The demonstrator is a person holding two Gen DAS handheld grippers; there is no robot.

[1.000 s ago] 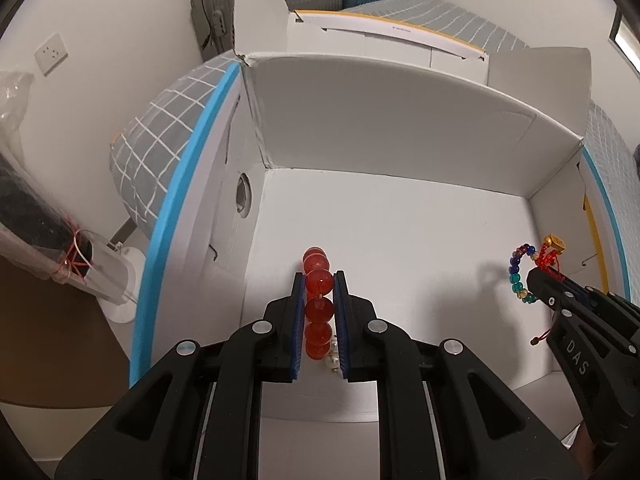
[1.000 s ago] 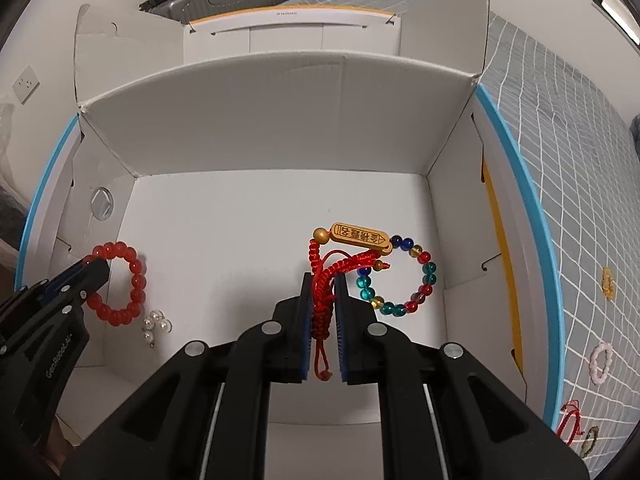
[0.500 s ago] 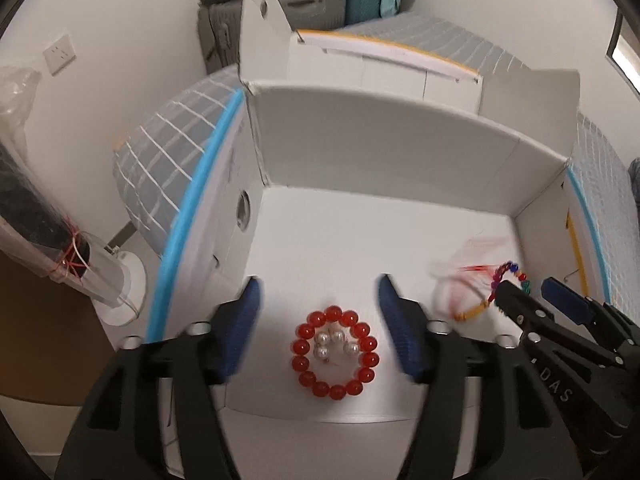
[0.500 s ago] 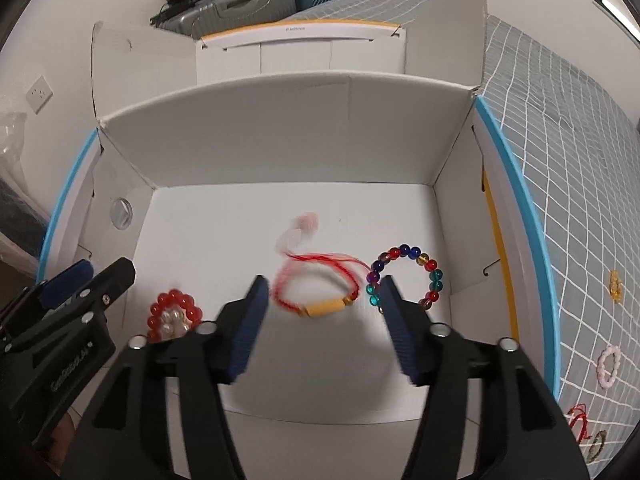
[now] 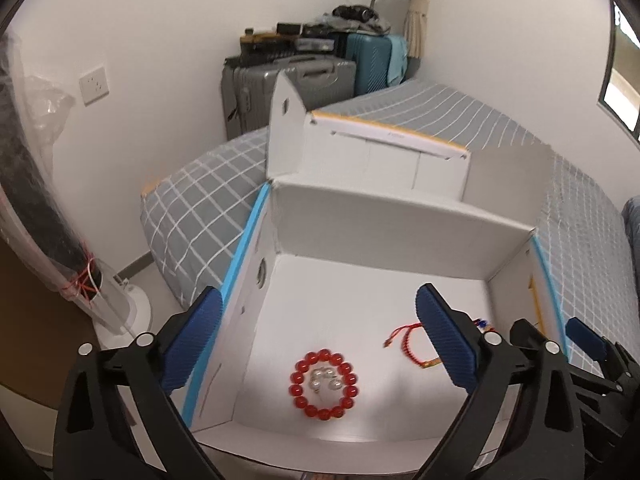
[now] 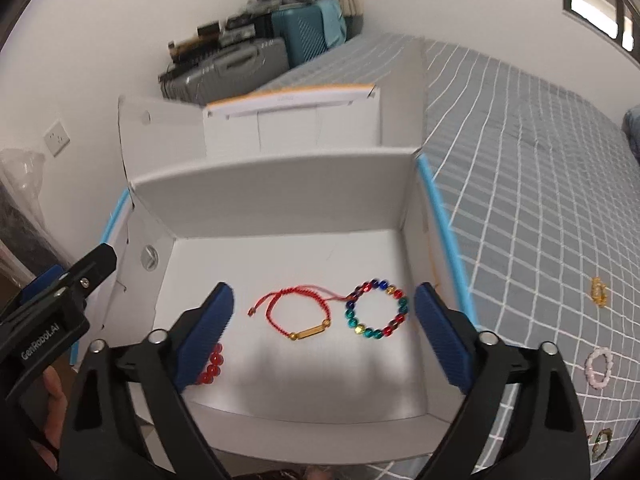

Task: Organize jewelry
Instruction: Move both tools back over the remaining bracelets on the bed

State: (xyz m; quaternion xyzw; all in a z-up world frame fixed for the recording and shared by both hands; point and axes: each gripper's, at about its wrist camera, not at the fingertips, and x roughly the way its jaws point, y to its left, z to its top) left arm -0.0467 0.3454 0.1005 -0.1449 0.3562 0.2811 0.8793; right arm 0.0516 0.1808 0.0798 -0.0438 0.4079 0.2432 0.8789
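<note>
black plastic grippers (image 5: 316, 332), ribbed blue pads (image 6: 438, 336) on the fingers, silver screws, white lettering

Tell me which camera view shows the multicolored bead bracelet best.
The right wrist view: the multicolored bead bracelet lies whole on the box floor. In the left wrist view, the left gripper's fingers hide nearly all of it.

A bed (image 6: 532, 184) covered in a grey sheet with a white grid carries an open white cardboard box (image 6: 276, 208) with blue edge strips, its flaps standing up. To the right of the box, several small bracelets lie straight on the sheet: an amber one (image 6: 598, 290), a pale pink beaded one (image 6: 599, 368) nearer, and a darker one (image 6: 601, 442) at the lower edge, too blurred to tell apart.
</note>
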